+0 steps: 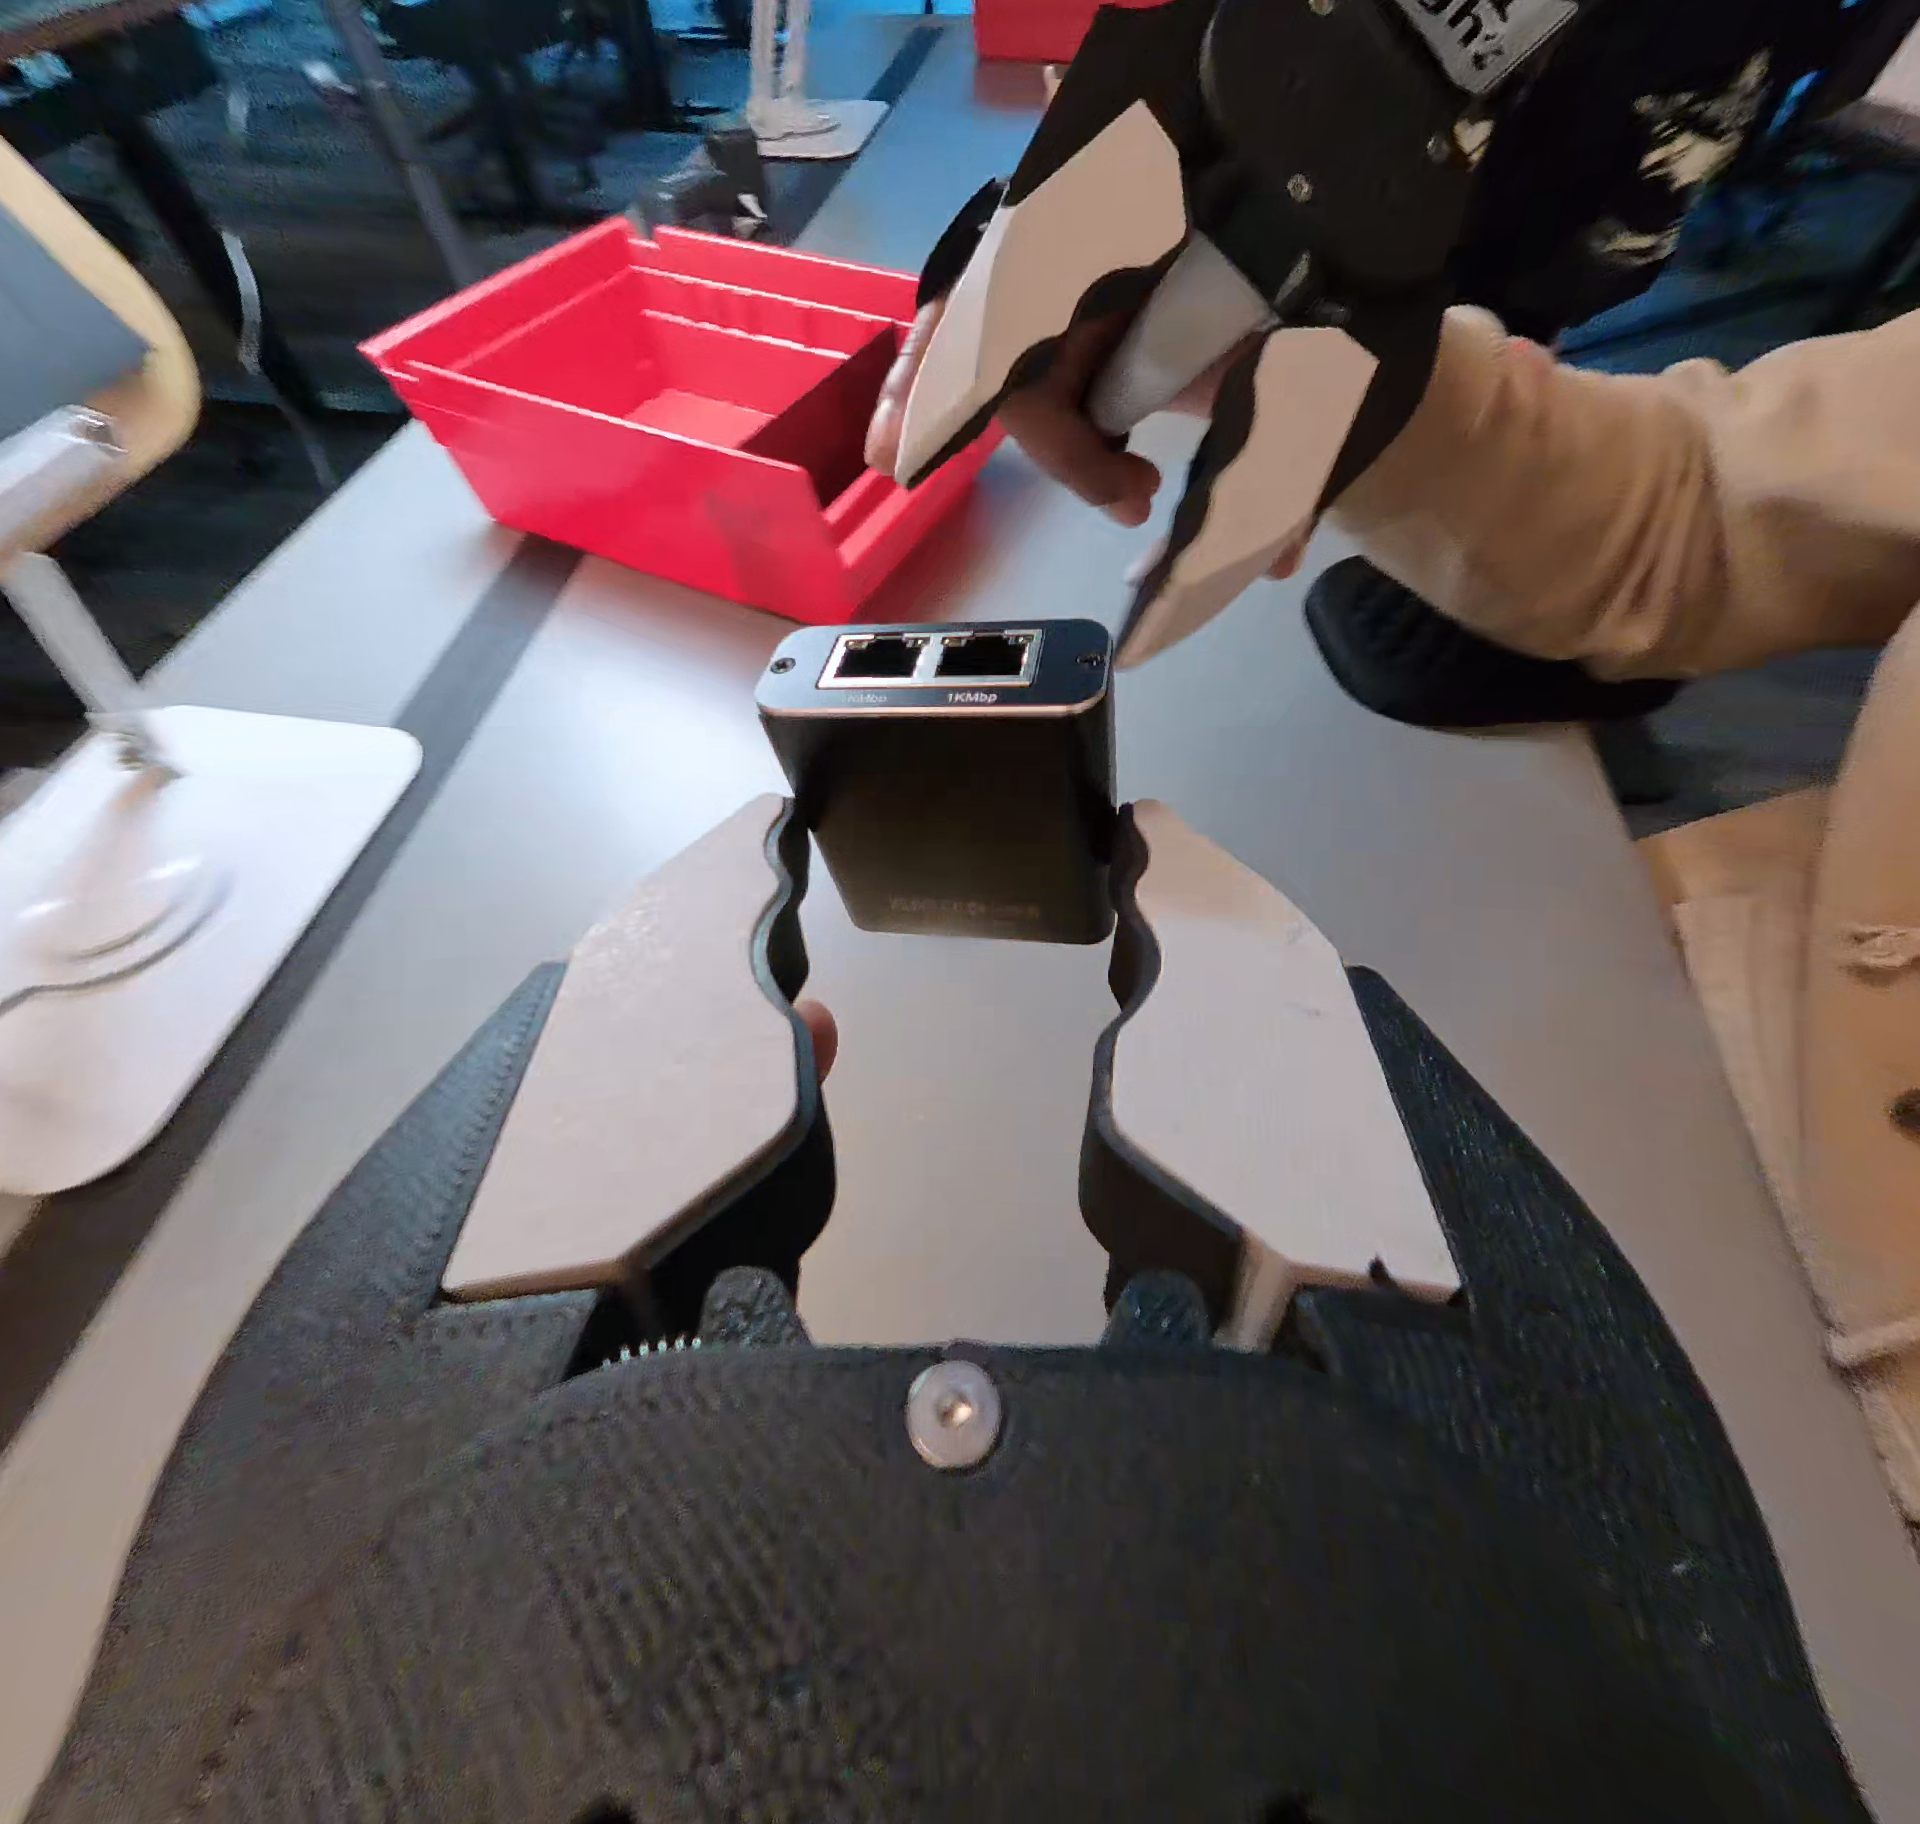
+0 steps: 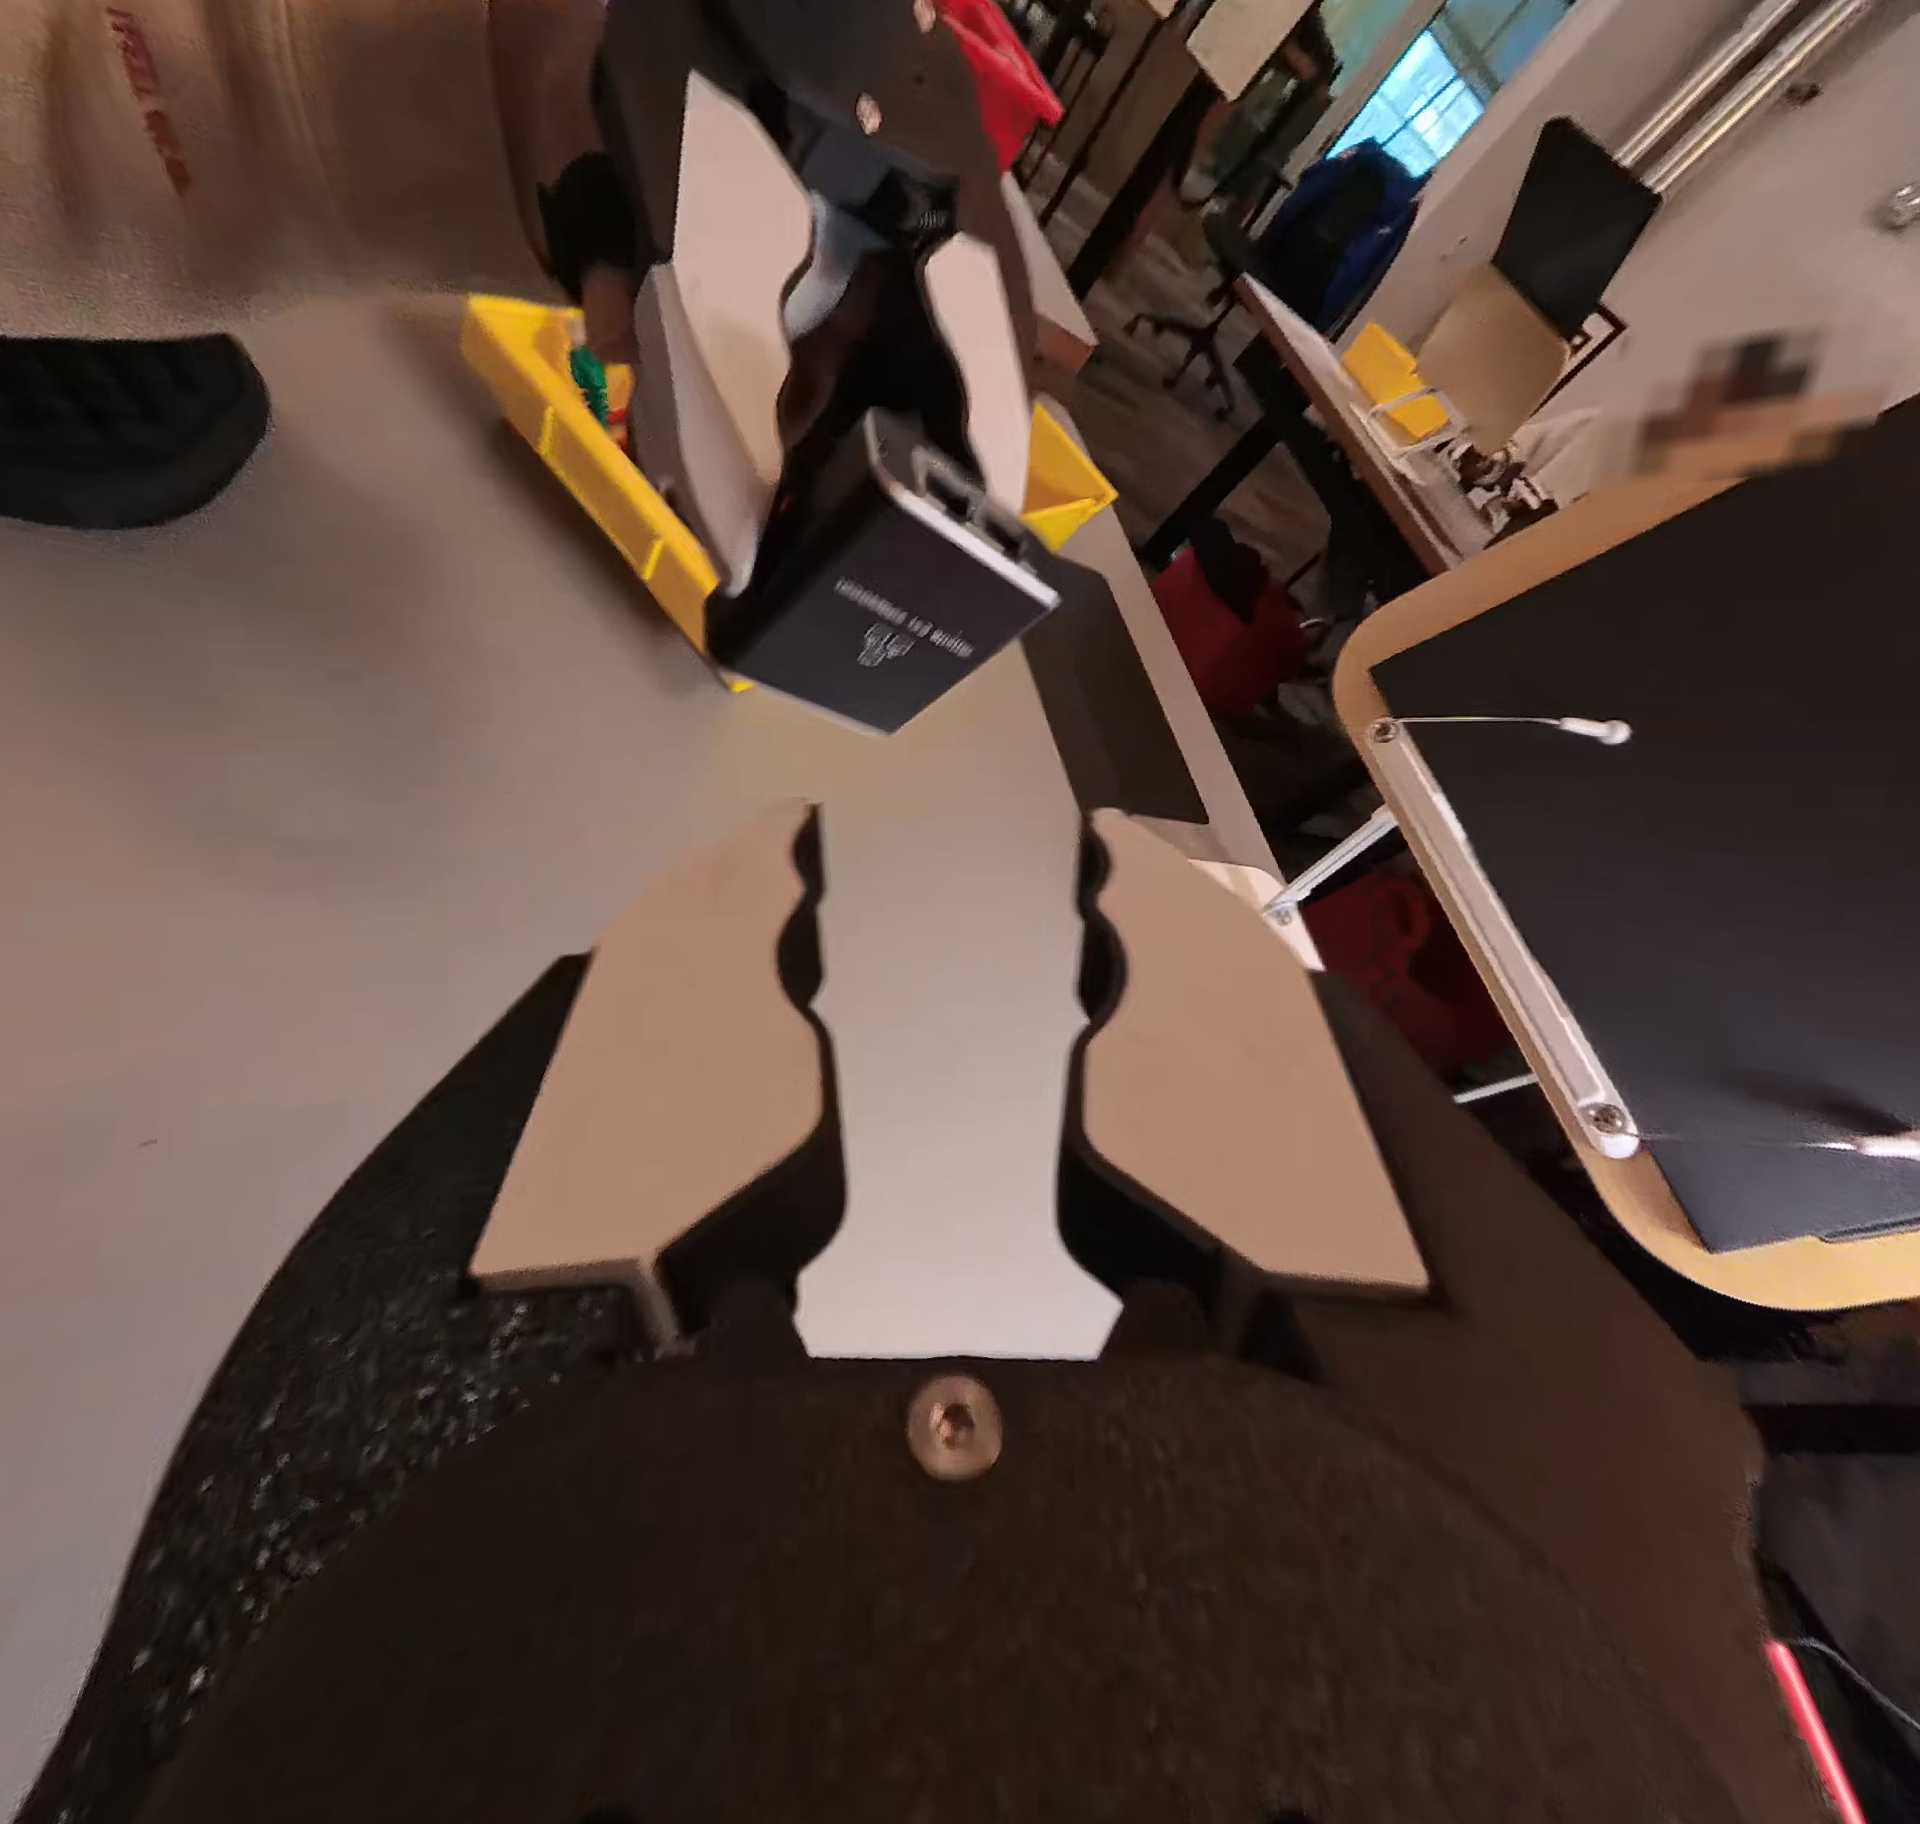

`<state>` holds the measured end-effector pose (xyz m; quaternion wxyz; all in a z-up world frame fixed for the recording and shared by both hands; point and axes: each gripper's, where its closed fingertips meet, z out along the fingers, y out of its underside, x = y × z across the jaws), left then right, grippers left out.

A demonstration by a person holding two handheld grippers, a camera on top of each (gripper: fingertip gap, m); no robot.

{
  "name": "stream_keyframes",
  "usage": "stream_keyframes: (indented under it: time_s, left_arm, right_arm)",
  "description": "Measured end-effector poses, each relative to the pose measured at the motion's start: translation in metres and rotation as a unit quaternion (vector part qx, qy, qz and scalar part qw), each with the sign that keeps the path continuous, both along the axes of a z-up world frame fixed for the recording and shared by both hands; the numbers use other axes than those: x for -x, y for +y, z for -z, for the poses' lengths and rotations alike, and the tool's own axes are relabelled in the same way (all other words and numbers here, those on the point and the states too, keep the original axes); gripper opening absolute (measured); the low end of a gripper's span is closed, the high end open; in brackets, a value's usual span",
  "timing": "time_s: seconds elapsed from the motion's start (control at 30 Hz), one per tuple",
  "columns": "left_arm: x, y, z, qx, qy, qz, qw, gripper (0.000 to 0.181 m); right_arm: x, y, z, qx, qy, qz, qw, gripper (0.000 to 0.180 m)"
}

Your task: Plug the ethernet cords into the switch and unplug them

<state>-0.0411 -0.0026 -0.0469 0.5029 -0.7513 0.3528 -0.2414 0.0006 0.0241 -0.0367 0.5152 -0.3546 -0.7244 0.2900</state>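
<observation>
A: Where is the switch (image 1: 951, 787)?

B: Clamped in the left gripper (image 1: 951, 818), held up clear of the table (image 1: 1299, 891). The two fingertips press its side walls near the rear half, so most of the black body sticks out past the tips. The port face points away from the left wrist camera, with both sockets showing and nothing plugged into them.

A: And from the other side?

B: In the right wrist view the switch (image 2: 883, 590) hangs tilted between the left gripper's (image 2: 862, 486) pale fingers, one corner dipping toward the table (image 2: 312, 839), port face turned up and to the right.

A: What about the right gripper (image 2: 951, 818)?

B: Its jaws stand apart with only bare tabletop in the gap. The switch sits just beyond its fingertips, not between them and not touching. In the left wrist view the right gripper (image 1: 1013, 569) comes in from the upper right, one tip just beside the switch's right top corner, the other over the red bin (image 1: 665, 424).

A: Any cords?

B: I can't pick any out. A yellow bin (image 2: 582, 465) lies behind the left gripper with something green in it, too blurred to name. A beige sleeve (image 1: 1558, 496) runs back from the right gripper.
</observation>
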Motion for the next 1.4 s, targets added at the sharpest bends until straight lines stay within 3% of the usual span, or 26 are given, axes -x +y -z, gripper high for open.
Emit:
stream_keyframes:
  time_s: [0.13,0.3,0.4,0.57,0.73,0.87,0.97,1.13,1.27,1.4]
  left_arm:
    - [0.002,0.007,0.019,0.038,-0.033,-0.005,0.999,0.057]
    - [0.0,0.008,0.035,0.076,-0.046,0.006,0.996,0.057]
    - [-0.005,0.003,0.046,0.112,-0.049,0.027,0.992,0.057]
    - [-0.009,0.001,0.073,0.18,-0.035,0.028,0.983,0.057]
    - [-0.016,-0.007,0.095,0.23,-0.016,0.049,0.972,0.057]
    - [-0.021,-0.022,0.107,0.261,0.008,0.086,0.961,0.057]
    - [-0.029,-0.036,0.115,0.275,0.029,0.126,0.953,0.057]
    - [-0.032,-0.039,0.109,0.261,0.01,0.149,0.954,0.053]
    - [-0.019,-0.021,0.074,0.155,-0.028,0.111,0.981,0.048]
    - [-0.007,-0.007,0.032,0.041,-0.038,0.051,0.997,0.051]
  right_arm:
    - [0.005,0.006,-0.005,0.051,0.064,-0.015,0.997,0.0]
    - [0.007,0.013,-0.002,0.102,0.089,-0.027,0.99,0.0]
    - [0.005,-0.002,0.012,0.025,0.054,-0.069,0.996,0.0]
    - [0.007,-0.01,0.041,-0.053,-0.046,-0.053,0.996,0.0]
    - [0.013,-0.015,0.073,-0.118,-0.12,-0.042,0.985,0.047]
    - [0.018,-0.038,0.097,-0.158,-0.16,-0.073,0.972,0.061]
    - [0.024,-0.054,0.116,-0.208,-0.176,-0.094,0.958,0.056]
    - [0.031,-0.065,0.129,-0.246,-0.156,-0.113,0.95,0.027]
    - [0.033,-0.04,0.095,-0.147,-0.092,-0.065,0.983,0.026]
    - [0.024,-0.02,0.045,0.047,0.012,-0.067,0.997,0.026]
